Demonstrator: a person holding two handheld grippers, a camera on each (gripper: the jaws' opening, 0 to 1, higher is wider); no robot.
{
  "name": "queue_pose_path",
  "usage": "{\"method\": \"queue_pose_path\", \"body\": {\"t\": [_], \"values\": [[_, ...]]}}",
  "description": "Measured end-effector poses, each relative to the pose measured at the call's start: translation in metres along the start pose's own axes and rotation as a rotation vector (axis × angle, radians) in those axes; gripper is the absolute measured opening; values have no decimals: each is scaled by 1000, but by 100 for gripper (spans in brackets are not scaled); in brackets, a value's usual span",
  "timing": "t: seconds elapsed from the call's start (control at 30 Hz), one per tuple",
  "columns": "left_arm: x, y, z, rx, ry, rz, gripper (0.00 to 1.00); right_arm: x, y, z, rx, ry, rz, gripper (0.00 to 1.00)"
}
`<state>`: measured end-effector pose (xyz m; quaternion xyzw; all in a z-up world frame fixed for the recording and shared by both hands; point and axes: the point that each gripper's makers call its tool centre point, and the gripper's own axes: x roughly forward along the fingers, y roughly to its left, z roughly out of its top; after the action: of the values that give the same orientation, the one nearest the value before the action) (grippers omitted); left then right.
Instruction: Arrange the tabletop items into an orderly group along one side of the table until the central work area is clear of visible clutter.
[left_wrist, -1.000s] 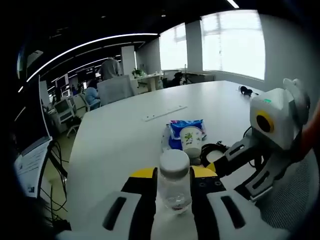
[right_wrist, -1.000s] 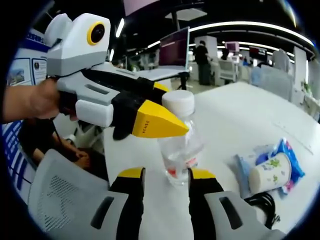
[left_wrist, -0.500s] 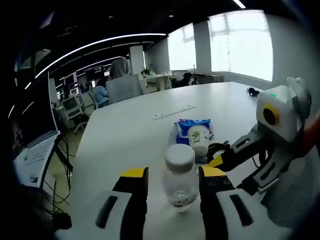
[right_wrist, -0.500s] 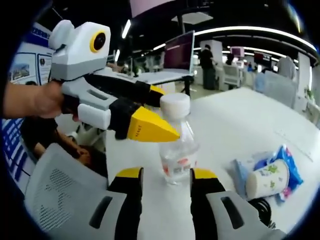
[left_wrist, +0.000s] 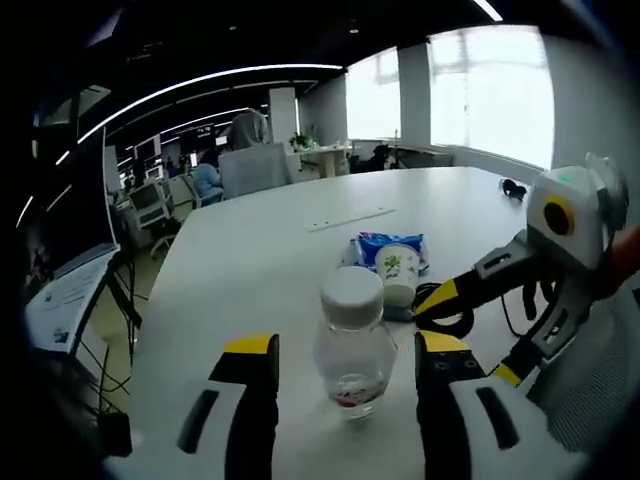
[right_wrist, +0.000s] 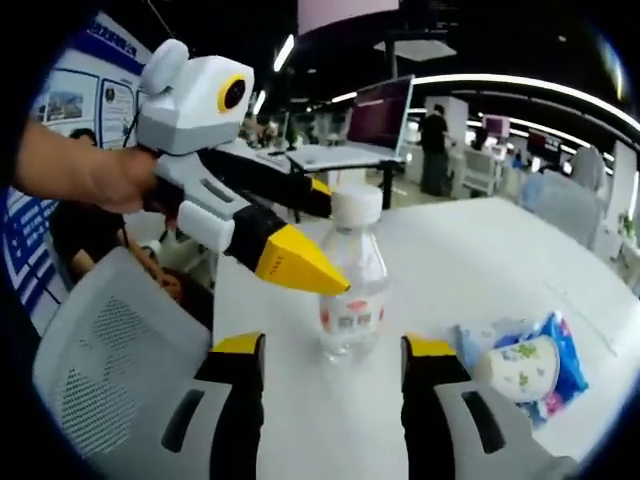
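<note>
Now the bottle (left_wrist: 353, 355) stands upright on the table (left_wrist: 250, 260) dead ahead between my left gripper's (left_wrist: 345, 352) spread jaws, untouched, nearer than to my right gripper (right_wrist: 334, 350), also open, with cup (left_wrist: 398, 272) beyond, right.

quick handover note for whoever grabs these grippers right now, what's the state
Left gripper: open, jaws either side of the water bottle, not gripping.
Right gripper: open, empty, pointing at the same bottle from the other side.
Bottle stands upright, cap on, near the white table's edge.
Paper cup lies by the blue packet, with a black cable beside them.
Done: bottle is set down and standing.
Left: cup, packet and cable are not yet lined up with it; a long white strip lies farther off.
</note>
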<state>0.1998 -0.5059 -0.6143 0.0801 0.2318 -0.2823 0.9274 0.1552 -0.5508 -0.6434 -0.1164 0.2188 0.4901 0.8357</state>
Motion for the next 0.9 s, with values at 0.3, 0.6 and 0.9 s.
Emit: {"method": "queue_pose_path", "body": {"t": [0.3,0.6,0.9], "values": [[3,-1,-4,-8,4,18,63,-15,-9,0,33,-35,-20,66],[7,-3,-13,-18,21,26,69,-33,-11,10,51,-110,-21,82],[10,-6,-19,-20,34,29,71,-50,-15,11,135,-130,-34,95]]}}
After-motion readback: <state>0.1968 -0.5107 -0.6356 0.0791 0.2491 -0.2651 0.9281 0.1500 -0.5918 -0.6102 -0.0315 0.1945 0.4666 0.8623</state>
